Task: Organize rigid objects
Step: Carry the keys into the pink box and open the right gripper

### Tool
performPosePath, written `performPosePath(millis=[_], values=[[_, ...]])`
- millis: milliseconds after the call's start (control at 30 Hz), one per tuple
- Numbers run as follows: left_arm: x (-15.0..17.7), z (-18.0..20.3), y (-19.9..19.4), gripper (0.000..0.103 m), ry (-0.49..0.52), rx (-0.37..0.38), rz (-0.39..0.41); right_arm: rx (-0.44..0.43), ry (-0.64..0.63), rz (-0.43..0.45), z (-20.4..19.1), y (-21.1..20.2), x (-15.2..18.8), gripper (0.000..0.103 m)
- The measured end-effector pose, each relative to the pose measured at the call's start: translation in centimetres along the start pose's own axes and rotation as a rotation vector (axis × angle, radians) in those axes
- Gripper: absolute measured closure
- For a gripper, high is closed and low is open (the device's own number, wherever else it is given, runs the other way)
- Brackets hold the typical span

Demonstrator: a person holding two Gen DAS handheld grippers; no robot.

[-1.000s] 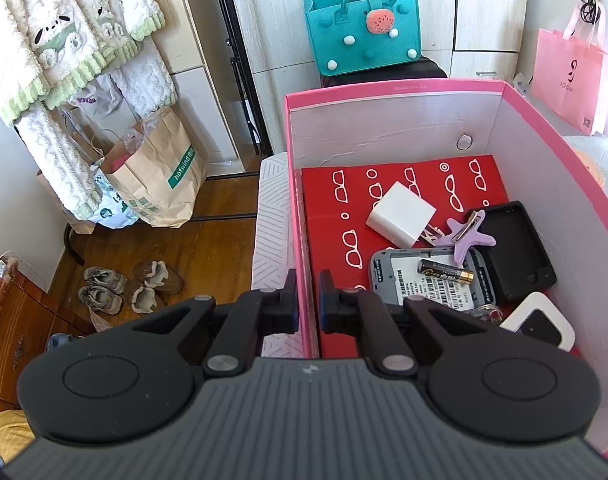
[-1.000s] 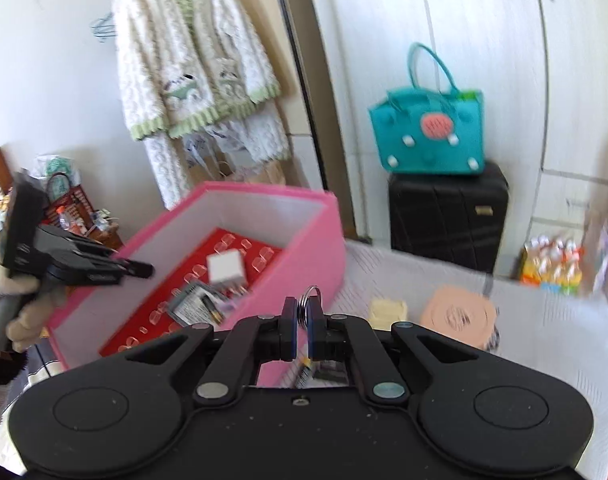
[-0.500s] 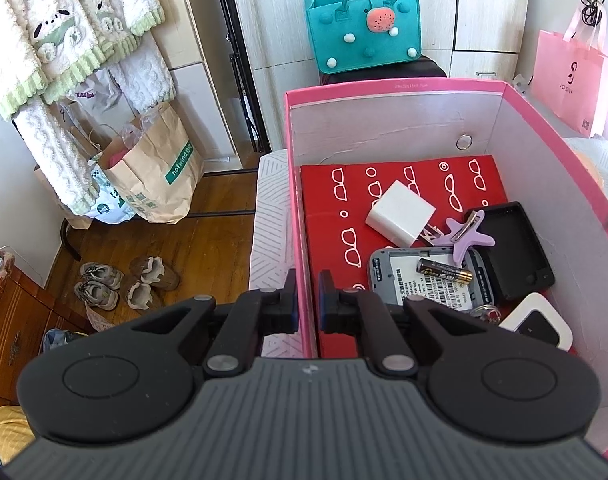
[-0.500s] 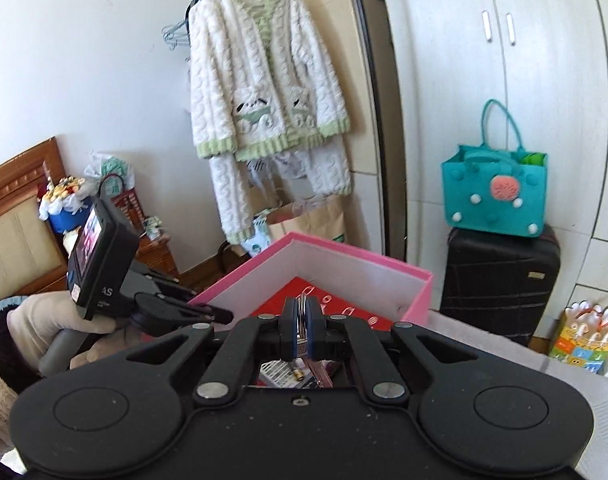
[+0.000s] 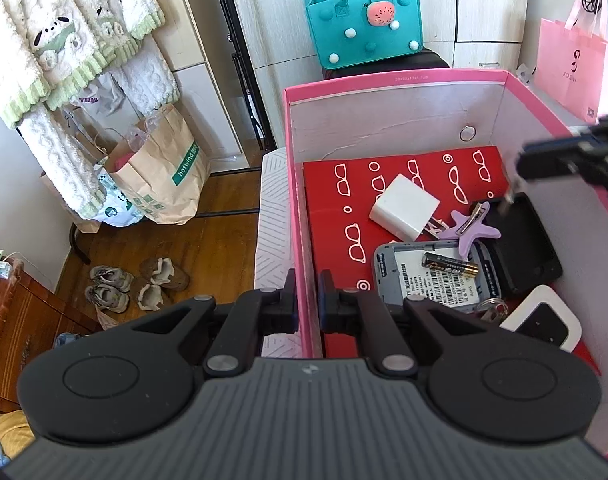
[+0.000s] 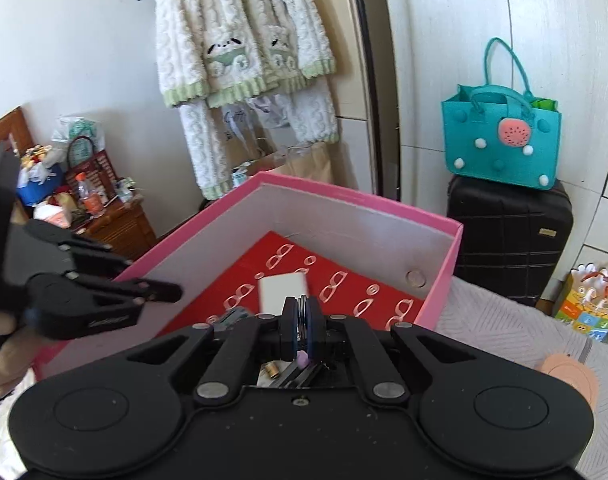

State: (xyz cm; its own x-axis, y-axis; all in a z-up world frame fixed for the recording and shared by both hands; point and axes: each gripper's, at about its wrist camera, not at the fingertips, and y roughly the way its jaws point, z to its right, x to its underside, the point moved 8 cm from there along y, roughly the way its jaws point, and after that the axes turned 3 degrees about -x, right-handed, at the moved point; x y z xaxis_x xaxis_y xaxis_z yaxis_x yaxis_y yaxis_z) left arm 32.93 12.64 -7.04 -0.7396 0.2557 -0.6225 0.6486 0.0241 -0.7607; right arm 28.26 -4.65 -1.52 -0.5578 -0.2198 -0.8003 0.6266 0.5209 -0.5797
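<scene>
While the left gripper (image 5: 307,304) is clamping the pink box's (image 5: 300,216) near-left wall, the right gripper (image 6: 302,326) is holding a metal key ring (image 6: 302,316) pinched above the box interior.

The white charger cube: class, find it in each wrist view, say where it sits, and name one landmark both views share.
Left wrist view: the white charger cube lies on the red glasses-print liner, centre-right, inside the pink box.
Right wrist view: the same cube shows just above the right tool, partly hidden by it.
Shared landmark: the teal felt bag on the black suitcase.
</scene>
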Motion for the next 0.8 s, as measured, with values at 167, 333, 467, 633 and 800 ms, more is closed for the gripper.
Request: performPosePath(millis=[167,333,467,633,800], values=[[0.0,0.2,0.0,0.097,0.020,-0.025,-0.003,0.029,0.034,-0.015,1.8,1.7,-0.9,0.097],[0.1,0.3,0.1,0.097,0.028,-0.035,-0.003,0.085,0.001,-0.020,2.2,3.1,-1.0,0.097],[0.1,0.3,0.0,0.097,0.041,-0.047,-0.003,0.093,-0.003,-0.010,2.5,3.1,-1.2,0.095],[0.0,0.4,0.1,0.095,0.054,-0.067,-0.007,0.073,-0.027,0.015,1.9,1.8,-1.3,0.088],[0.0,0.6,0.2,0.093,0.071,-0.092,-0.012,0.019,0.021,0.065,1.9,-1.7,-0.7,0.069]])
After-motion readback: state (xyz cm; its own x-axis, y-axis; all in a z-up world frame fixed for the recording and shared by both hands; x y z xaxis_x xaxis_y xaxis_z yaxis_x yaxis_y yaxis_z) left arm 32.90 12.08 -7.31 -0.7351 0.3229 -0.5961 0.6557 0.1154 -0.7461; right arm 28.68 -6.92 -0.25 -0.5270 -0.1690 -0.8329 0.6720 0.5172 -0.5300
